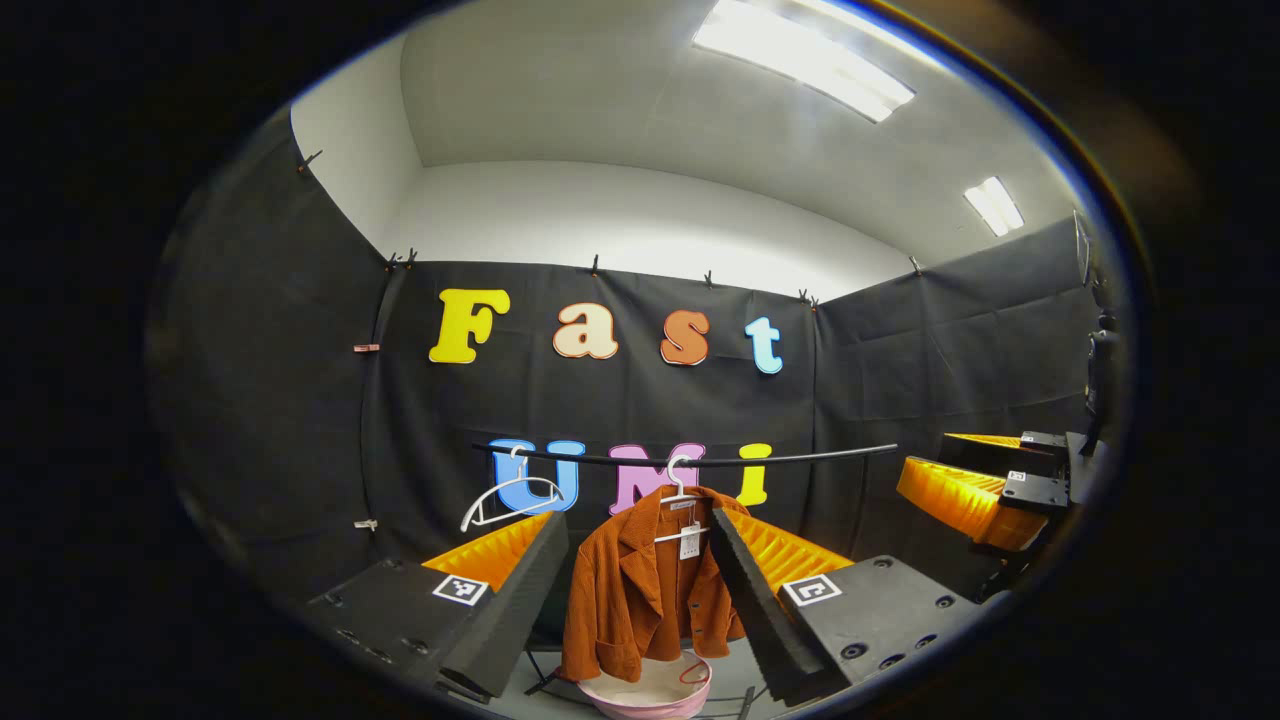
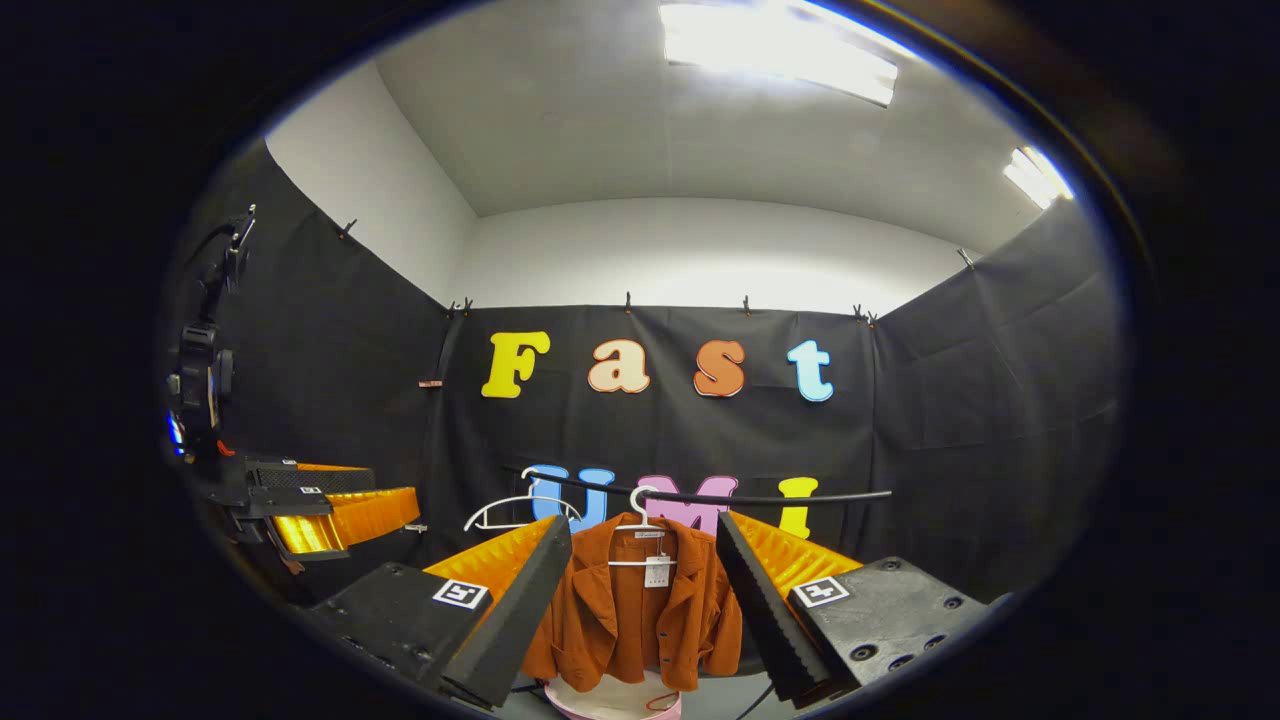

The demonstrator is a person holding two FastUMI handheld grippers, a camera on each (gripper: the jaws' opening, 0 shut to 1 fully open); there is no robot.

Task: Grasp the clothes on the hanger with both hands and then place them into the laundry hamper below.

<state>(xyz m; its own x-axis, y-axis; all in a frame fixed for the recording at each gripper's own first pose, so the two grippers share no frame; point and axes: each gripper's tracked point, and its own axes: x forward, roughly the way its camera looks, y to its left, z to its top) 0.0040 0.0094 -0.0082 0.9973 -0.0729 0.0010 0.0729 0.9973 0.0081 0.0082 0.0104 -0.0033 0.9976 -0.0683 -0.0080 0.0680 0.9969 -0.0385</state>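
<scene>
A rust-brown corduroy jacket (image 1: 640, 590) (image 2: 630, 610) hangs on a white hanger (image 1: 680, 490) (image 2: 640, 500) from a black rail (image 1: 800, 455) (image 2: 800, 497). Below it stands a pink laundry hamper (image 1: 650, 695) (image 2: 612, 705). In the left gripper view my left gripper (image 1: 640, 525) is open, short of the jacket, which is framed between its two fingers. My right gripper (image 2: 642, 525) is open too and frames the jacket the same way, apart from it. Each gripper also appears off to the side in the other's view: the right gripper (image 1: 925, 462) and the left gripper (image 2: 395, 488), both open.
An empty white hanger (image 1: 510, 495) (image 2: 515, 510) hangs on the rail to the left of the jacket. Black cloth walls (image 1: 280, 420) (image 2: 1000, 430) close the booth at the back and both sides.
</scene>
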